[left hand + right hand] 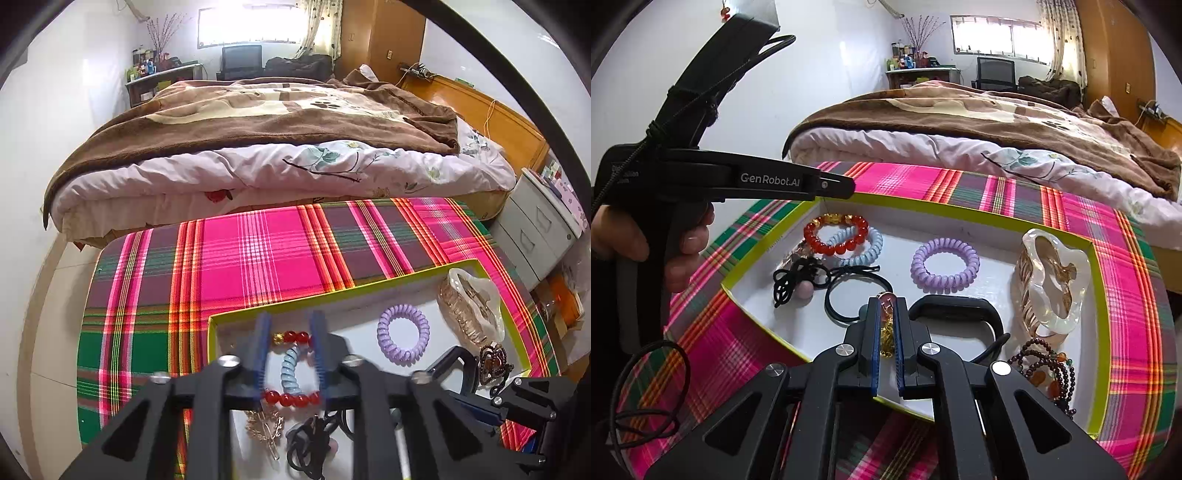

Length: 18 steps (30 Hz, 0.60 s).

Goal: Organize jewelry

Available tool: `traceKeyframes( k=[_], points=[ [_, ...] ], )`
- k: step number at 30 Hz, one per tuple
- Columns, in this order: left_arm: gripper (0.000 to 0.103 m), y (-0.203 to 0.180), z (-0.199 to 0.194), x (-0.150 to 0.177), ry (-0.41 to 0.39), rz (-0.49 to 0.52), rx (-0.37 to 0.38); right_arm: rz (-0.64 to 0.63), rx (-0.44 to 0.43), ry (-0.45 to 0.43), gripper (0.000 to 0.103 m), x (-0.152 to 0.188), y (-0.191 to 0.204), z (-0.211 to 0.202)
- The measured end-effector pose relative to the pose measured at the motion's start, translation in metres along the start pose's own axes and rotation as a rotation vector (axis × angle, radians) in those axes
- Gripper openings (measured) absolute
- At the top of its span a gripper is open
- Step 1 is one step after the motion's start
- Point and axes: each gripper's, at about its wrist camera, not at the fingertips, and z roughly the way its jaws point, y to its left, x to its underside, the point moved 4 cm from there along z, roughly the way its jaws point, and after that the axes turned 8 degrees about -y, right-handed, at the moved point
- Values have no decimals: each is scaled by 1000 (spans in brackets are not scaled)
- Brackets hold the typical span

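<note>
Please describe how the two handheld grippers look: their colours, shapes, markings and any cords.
Both grippers are matte black plastic, with angular linkage arms carrying silver round screws. Each finger has a blue ribbed pad. From the right wrist view, the left gripper shows a pistol-style handle, white lettering "GenRobot.AI", and thin black cords tied around its body and looping below it.

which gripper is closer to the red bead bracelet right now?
Left. The left gripper has its fingers on either side of the red bead bracelet, not pressing it. The right gripper is at the tray's near edge, shut on a small gold piece.
</note>
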Motion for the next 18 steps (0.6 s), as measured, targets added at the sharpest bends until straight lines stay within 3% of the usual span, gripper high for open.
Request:
traceKeyframes(
  k=[8,12,18],
  points=[
    [41,-1,-8,3,-9,-7,0,-2,19,-6,15,-1,0,-3],
    [46,-2,-17,4,-20,-11,-7,6,21,-14,28,-2,1,-7],
    [54,-4,-34,4,-41,-14,-25,5,33,-24,28,-3,4,-16]
  ],
)
